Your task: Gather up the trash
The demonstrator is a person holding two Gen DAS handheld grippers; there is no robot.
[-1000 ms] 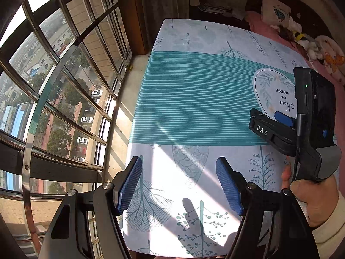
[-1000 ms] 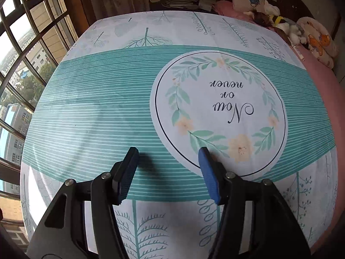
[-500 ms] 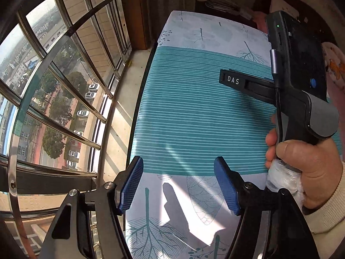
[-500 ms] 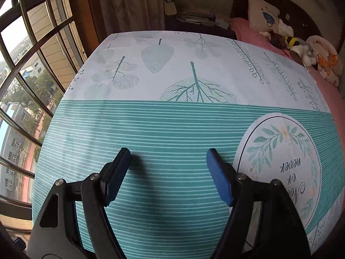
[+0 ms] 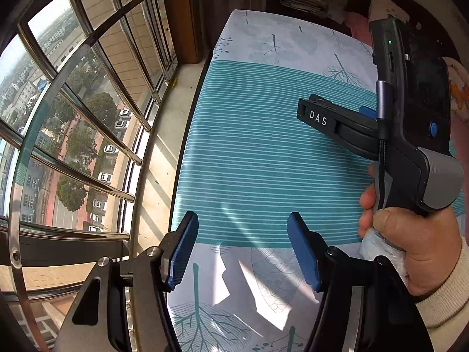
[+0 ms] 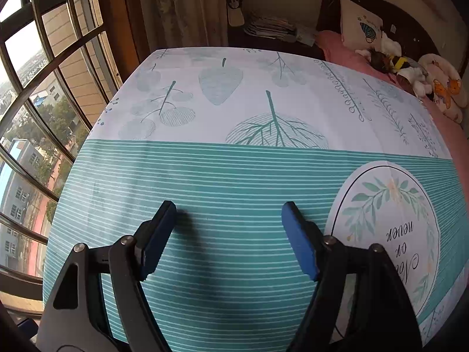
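Note:
No loose trash shows on the table in either view. My left gripper [image 5: 242, 236] is open and empty above the near left part of the table [image 5: 249, 161], which has a teal striped and leaf-print cloth. My right gripper [image 6: 228, 226] is open and empty over the teal stripes [image 6: 219, 182]. In the left wrist view the right gripper's body [image 5: 410, 123] is at the right, held by a hand [image 5: 416, 246]. A crumpled white plastic piece [image 5: 378, 245] is pressed between that hand and the handle.
A barred window [image 5: 73, 117] and a sill [image 5: 164, 135] run along the table's left side. A curtain [image 6: 181, 8] and stacked papers [image 6: 272, 26] are beyond the far edge. A pink bed [image 6: 360, 61] with a pillow and soft toys [image 6: 410, 67] lies at the right.
The right gripper has swung left and forward, from the round "Now or never" print to the teal stripes. The left gripper has shifted a little; both stay open.

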